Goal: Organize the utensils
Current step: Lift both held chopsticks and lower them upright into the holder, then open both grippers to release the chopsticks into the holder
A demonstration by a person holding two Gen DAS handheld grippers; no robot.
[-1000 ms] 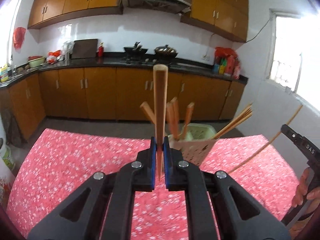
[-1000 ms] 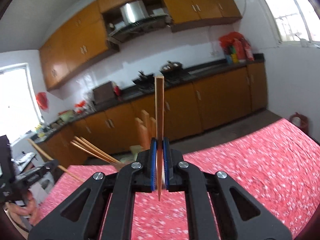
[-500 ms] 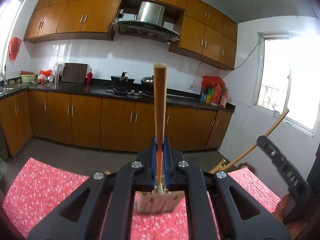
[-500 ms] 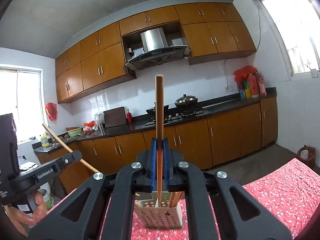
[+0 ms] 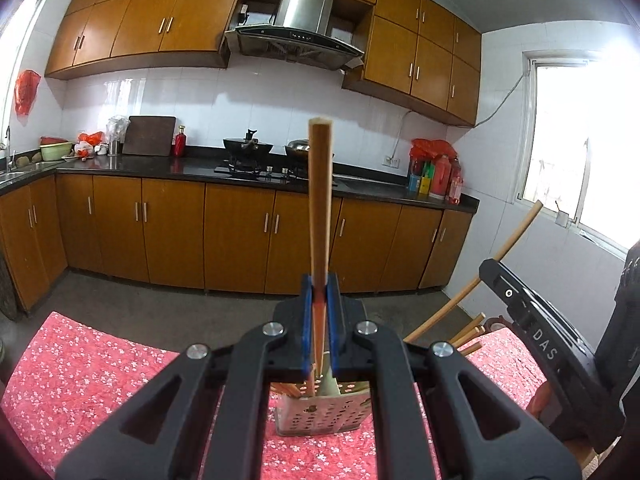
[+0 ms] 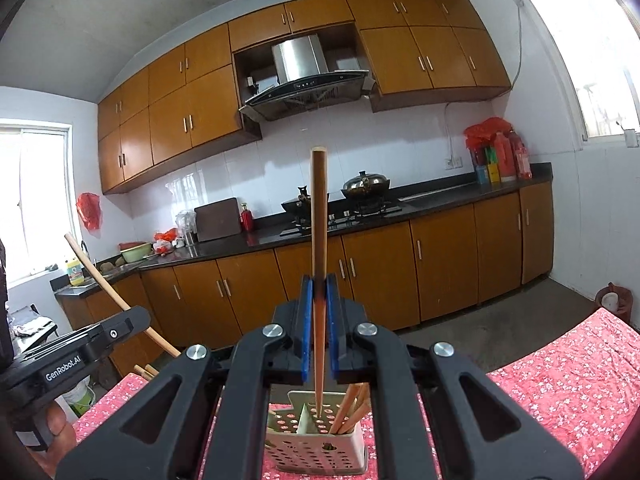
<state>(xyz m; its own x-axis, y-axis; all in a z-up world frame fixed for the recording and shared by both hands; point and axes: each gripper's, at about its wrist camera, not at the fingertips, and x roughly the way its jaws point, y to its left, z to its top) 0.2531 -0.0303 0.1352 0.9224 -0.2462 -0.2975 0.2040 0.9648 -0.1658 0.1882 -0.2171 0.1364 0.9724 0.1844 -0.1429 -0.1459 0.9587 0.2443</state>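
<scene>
- Chopstick of pale wood stands upright between the blue pads of the left gripper, which is clenched on it just above its lower, darker part; the top end rises in front of the stove on the far counter.
- Its lower tip reaches down to the perforated utensil holder, a pale plastic caddy standing on the red flowered tablecloth directly below the left gripper.
- A second chopstick is clamped the same way in the right gripper, upright, its tapered tip hanging just above the holder.
- In the right wrist view the holder shows a divider; the tip points at the middle section, while a few wooden sticks lean in the right-hand section.
- Each gripper appears at the edge of the other's view, its chopstick slanting upward: the right one on the right of the left wrist view, the left one on the left of the right wrist view, with a hand beneath it.
- Wooden kitchen cabinets and a steel range hood fill the background.
</scene>
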